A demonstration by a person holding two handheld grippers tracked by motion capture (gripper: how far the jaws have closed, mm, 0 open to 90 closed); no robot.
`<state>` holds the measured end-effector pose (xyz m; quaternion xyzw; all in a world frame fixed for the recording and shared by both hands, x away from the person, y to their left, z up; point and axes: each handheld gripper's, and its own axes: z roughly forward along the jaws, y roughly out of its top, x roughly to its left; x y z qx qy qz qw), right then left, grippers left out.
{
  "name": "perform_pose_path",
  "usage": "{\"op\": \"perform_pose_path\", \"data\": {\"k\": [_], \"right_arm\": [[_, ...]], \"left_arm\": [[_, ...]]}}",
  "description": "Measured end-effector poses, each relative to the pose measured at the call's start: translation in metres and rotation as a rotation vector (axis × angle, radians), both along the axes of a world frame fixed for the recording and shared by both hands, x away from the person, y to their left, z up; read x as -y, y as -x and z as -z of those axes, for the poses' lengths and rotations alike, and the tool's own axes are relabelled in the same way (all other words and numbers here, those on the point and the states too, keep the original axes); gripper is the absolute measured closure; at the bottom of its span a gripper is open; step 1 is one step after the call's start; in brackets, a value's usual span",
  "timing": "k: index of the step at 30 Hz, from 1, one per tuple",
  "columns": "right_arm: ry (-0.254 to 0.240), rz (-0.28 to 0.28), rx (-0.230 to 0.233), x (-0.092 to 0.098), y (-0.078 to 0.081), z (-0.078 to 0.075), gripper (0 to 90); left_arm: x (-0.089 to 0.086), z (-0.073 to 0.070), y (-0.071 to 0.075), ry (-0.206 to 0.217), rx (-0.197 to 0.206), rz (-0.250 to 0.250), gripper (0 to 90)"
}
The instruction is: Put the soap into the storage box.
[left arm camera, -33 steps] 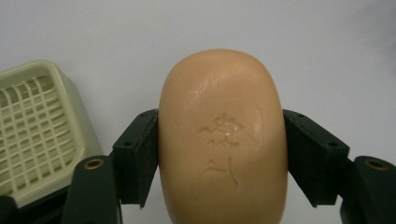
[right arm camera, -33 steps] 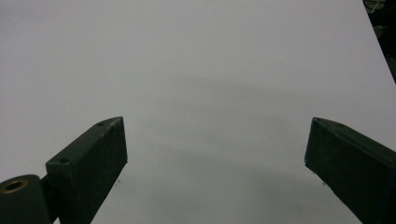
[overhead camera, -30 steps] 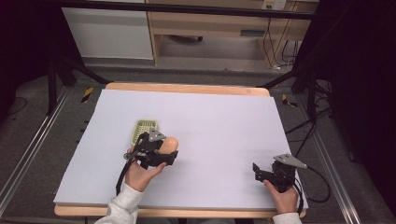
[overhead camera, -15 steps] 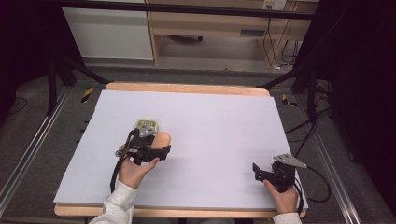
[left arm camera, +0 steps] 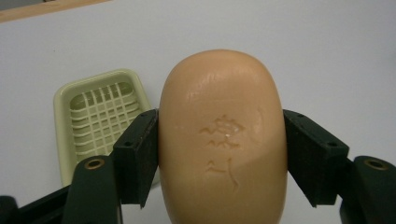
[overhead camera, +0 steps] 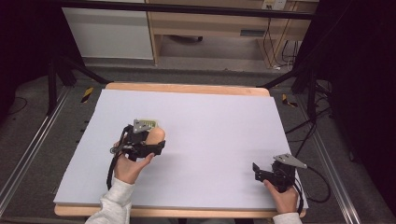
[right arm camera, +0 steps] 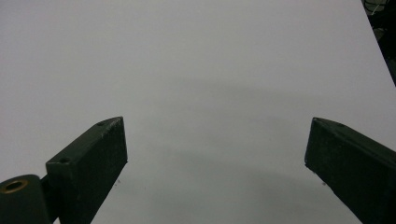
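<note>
Leftward toward the soap dish [left arm camera: 100, 119] went left-jaw-clamped, embossed tan soap [left arm camera: 222, 135]; right jaws spread.

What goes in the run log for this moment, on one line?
left gripper: shut on soap | soap dish: beside it, empty | right gripper: open, over bare table

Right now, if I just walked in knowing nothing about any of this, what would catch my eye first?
Probably the peach-coloured bar of soap, clamped between the black fingers of the left gripper at the table's left. Just beyond it lies a pale green soap dish with a grid floor, holding nothing. Over at the near right, the right gripper rests wide open on the bare white table.
</note>
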<state>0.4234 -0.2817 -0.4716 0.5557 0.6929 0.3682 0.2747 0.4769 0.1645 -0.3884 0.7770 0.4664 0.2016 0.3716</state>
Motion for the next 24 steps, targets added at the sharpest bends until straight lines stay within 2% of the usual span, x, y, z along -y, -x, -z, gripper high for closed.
{"op": "perform_pose_path", "data": {"k": [13, 24], "right_arm": [[0.004, -0.003, 0.001, 0.0, -0.001, 0.0, 6.1], [-0.002, -0.002, -0.003, -0.001, -0.001, 0.001, 6.1]], "left_arm": [[-0.008, -0.001, -0.012, -0.001, 0.007, -0.031, 31.7], [-0.015, 0.003, -0.025, -0.001, -0.006, -0.058, 31.7]]}}
